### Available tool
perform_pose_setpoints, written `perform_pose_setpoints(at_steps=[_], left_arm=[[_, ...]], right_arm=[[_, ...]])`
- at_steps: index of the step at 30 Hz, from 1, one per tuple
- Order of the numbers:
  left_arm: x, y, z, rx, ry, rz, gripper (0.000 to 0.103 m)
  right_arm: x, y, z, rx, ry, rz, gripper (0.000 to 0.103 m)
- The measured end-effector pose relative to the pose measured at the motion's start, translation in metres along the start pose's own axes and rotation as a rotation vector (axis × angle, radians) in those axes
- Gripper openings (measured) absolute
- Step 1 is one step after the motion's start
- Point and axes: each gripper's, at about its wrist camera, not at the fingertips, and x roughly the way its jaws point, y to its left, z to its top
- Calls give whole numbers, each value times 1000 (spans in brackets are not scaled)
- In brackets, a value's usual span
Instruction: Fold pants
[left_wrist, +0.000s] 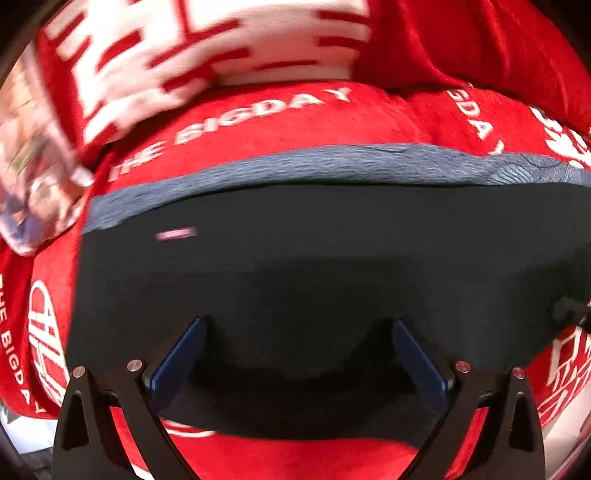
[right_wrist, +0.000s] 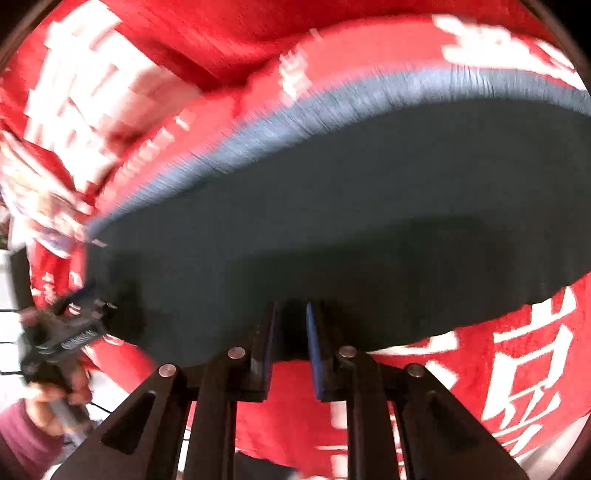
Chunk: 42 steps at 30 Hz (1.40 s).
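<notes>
Dark navy pants (left_wrist: 314, 266) lie folded flat on a red blanket with white lettering (left_wrist: 280, 122); a grey-blue waistband (left_wrist: 295, 166) runs along their far edge. My left gripper (left_wrist: 297, 328) is open, its blue-padded fingers (left_wrist: 183, 358) spread wide over the pants' near edge. In the right wrist view the pants (right_wrist: 332, 221) fill the middle. My right gripper (right_wrist: 291, 314) is at their near edge, jaws a narrow gap apart; I cannot tell whether cloth is pinched. The left gripper also shows in the right wrist view (right_wrist: 79, 299), at the pants' left corner.
The red blanket (right_wrist: 517, 362) covers the whole surface around the pants. A blurred pale object (left_wrist: 33, 177) lies at the left. A hand in a maroon sleeve (right_wrist: 29, 435) holds the other gripper at the lower left. Both views are motion-blurred.
</notes>
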Motion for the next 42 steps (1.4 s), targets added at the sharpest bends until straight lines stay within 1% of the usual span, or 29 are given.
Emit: perform_pose_setpoints(at_steps=[1, 2, 3, 5, 7, 9, 11, 12, 14, 15, 16, 17, 18, 19, 20, 21, 22, 24, 26, 27, 31, 34, 39, 42], left_arm=[[-3, -3, 6, -12, -18, -24, 102], [-9, -7, 16, -27, -48, -41, 102], [-13, -9, 23, -32, -67, -38, 102], [-13, -10, 42, -34, -92, -10, 102], [-4, -8, 54, -35, -90, 23, 102], [9, 0, 64, -46, -82, 82, 102], [21, 11, 69, -74, -70, 129, 102], [27, 18, 70, -94, -62, 133, 102], [35, 32, 71, -147, -81, 107, 102], [37, 36, 73, -151, -87, 125, 102], [40, 39, 77, -153, -83, 148, 102], [41, 44, 80, -164, -73, 154, 102], [42, 47, 82, -181, -62, 149, 102], [41, 50, 83, -196, -49, 142, 102], [37, 50, 82, -204, -39, 140, 102], [32, 49, 80, -199, -37, 138, 102], [27, 45, 77, -184, -37, 133, 102], [17, 36, 68, -149, -28, 120, 102], [8, 22, 57, -123, -10, 89, 102], [2, 12, 50, -109, 2, 71, 102], [-12, -29, 26, -57, 62, 16, 102], [-19, -51, 14, -55, 95, -13, 102], [-35, -96, 1, -42, 127, -39, 102], [-40, -120, 0, 9, 134, -59, 102]], right_arm=[[-3, -8, -4, 12, -40, 48, 17], [-5, -14, -8, 28, -42, 76, 17], [-8, -16, -10, 46, -31, 85, 18], [-16, -16, -4, 76, -16, 93, 18], [-21, -7, 12, 40, -49, 100, 18], [-22, 3, 38, -35, -83, 57, 20], [-10, 11, 65, -81, -88, 22, 20], [-1, 13, 76, -94, -89, 11, 20], [24, 16, 91, -91, -65, -21, 20], [30, 13, 97, -83, -65, -11, 19], [28, 12, 101, -83, -94, 8, 19], [24, 14, 105, -97, -117, -10, 20], [20, 15, 109, -103, -132, -63, 20], [15, 14, 113, -91, -144, -92, 20], [9, 8, 117, -57, -140, -85, 24], [6, 4, 118, -36, -128, -72, 30], [1, 1, 119, -22, -118, -64, 33], [-12, -2, 113, -20, -116, -56, 45], [-27, -8, 95, -14, -97, -19, 52], [-30, -8, 88, -7, -92, -11, 54], [-46, -30, 46, 58, -48, 28, 55], [-55, -47, 15, 101, -28, 18, 57], [-66, -71, -17, 146, -2, 1, 62], [-73, -88, -29, 191, 5, 0, 62]])
